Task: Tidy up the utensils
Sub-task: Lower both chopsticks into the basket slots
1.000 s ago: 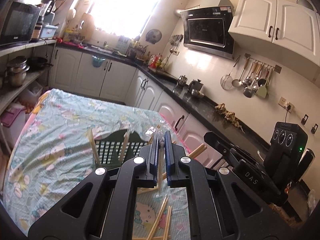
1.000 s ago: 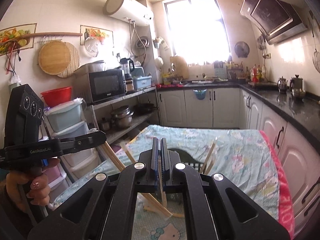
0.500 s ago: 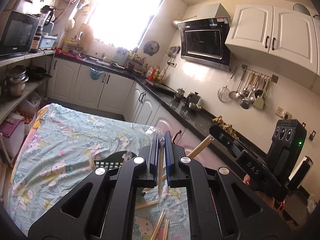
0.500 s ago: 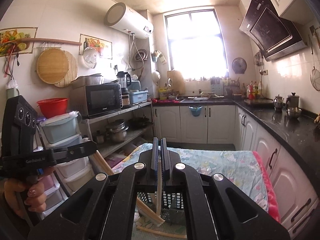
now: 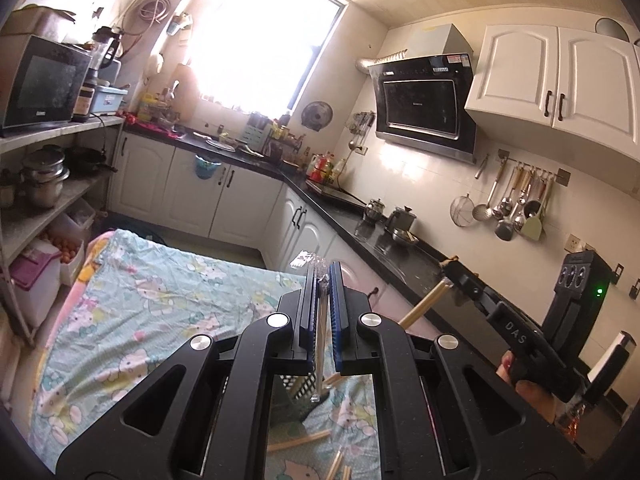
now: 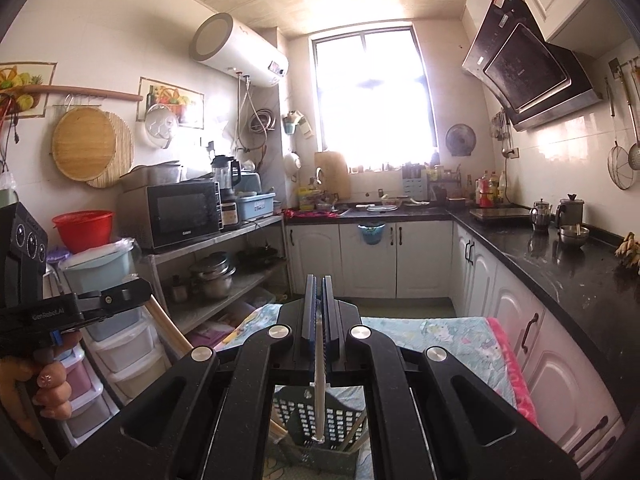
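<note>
Both claws closed, each pinching one chopstick. Left gripper [image 5: 323, 280] clamps a plastic-wrapped chopstick [image 5: 320, 344] near its top, the rest hanging down between the jaws toward the table; wrapper crinkles out above the pads. Right gripper [image 6: 319, 292] is clamped on a pale chopstick [image 6: 319, 392] the same way, its lower tip hanging just over the dark slotted basket [image 6: 320, 420]. Both held well above the cartoon-print tablecloth [image 5: 132, 312]. Handling guess: sticks are light, stiff and thin, so they pivot easily in a pinch; the wrapped one is likely slippery under the film. Gripping near one end lets them hang plumb for dropping in, though they may swing. The basket already holds a few wooden chopsticks [image 6: 354, 432] leaning against its wall; exact count unclear. More loose chopsticks [image 5: 298, 440] lie on the cloth beside the basket, not yet sorted.
</note>
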`<action>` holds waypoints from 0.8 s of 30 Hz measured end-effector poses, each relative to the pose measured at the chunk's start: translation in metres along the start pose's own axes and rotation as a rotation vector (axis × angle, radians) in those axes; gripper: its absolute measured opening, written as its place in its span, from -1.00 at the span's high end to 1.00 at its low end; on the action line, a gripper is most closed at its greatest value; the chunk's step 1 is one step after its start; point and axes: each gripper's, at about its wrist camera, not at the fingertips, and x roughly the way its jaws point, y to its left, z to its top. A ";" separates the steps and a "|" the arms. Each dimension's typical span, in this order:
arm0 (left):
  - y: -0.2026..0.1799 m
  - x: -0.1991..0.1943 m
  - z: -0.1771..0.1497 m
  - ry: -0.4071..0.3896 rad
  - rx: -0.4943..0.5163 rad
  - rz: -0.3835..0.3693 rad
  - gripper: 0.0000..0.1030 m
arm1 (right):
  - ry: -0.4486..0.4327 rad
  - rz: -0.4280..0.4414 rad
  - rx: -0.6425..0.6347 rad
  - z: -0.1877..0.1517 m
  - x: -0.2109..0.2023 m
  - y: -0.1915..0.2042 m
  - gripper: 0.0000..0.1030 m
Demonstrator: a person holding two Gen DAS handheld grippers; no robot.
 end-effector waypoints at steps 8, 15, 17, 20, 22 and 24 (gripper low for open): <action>-0.003 0.014 0.016 -0.016 0.032 0.034 0.94 | -0.030 -0.011 -0.002 0.016 0.005 -0.004 0.95; -0.008 0.030 0.020 -0.019 0.069 0.071 0.94 | -0.042 -0.008 0.005 0.020 0.008 -0.007 0.95; -0.009 0.035 0.018 -0.016 0.081 0.081 0.94 | -0.035 -0.009 0.007 0.019 0.012 -0.008 0.95; -0.009 0.042 0.015 -0.008 0.093 0.094 0.94 | -0.020 -0.010 0.011 0.015 0.019 -0.009 0.95; -0.008 0.047 0.011 0.001 0.101 0.103 0.94 | -0.010 -0.009 0.013 0.010 0.024 -0.010 0.95; -0.007 0.051 0.007 0.011 0.108 0.111 0.94 | 0.005 -0.009 0.016 0.004 0.029 -0.011 0.95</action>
